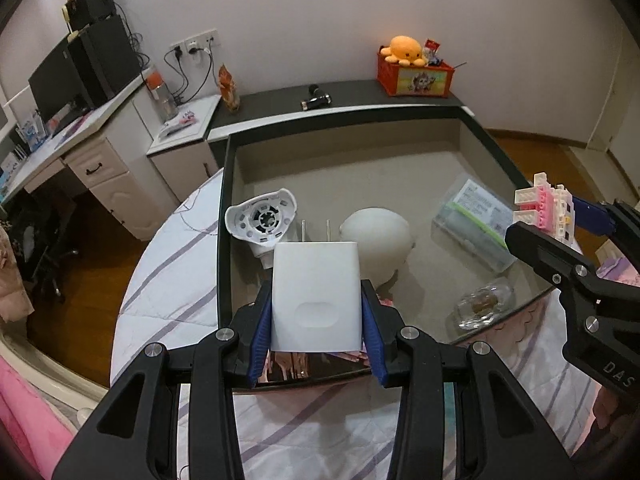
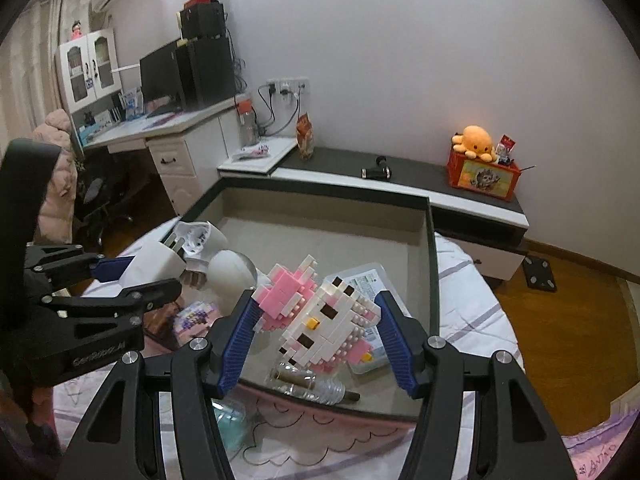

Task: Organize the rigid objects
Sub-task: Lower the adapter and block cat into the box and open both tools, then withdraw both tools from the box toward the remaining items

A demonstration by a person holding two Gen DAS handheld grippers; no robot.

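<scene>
My left gripper (image 1: 316,320) is shut on a white plug charger (image 1: 316,296), prongs pointing forward, held above the near edge of the dark-rimmed tray (image 1: 224,216). It also shows in the right wrist view (image 2: 160,260). My right gripper (image 2: 316,332) is shut on a pink and white brick figure (image 2: 320,316), held over the tray's near side; the figure also shows in the left wrist view (image 1: 548,208). In the tray lie a white round housing (image 1: 262,216), a white dome (image 1: 376,240), a clear plastic box (image 1: 472,220) and a small glass bottle (image 1: 484,304).
The tray sits on a round table with a striped cloth (image 1: 168,280). Behind it stands a low dark-topped cabinet (image 1: 352,96) with a red box and an orange plush (image 1: 404,52). A white desk (image 1: 80,140) with a monitor stands at the left.
</scene>
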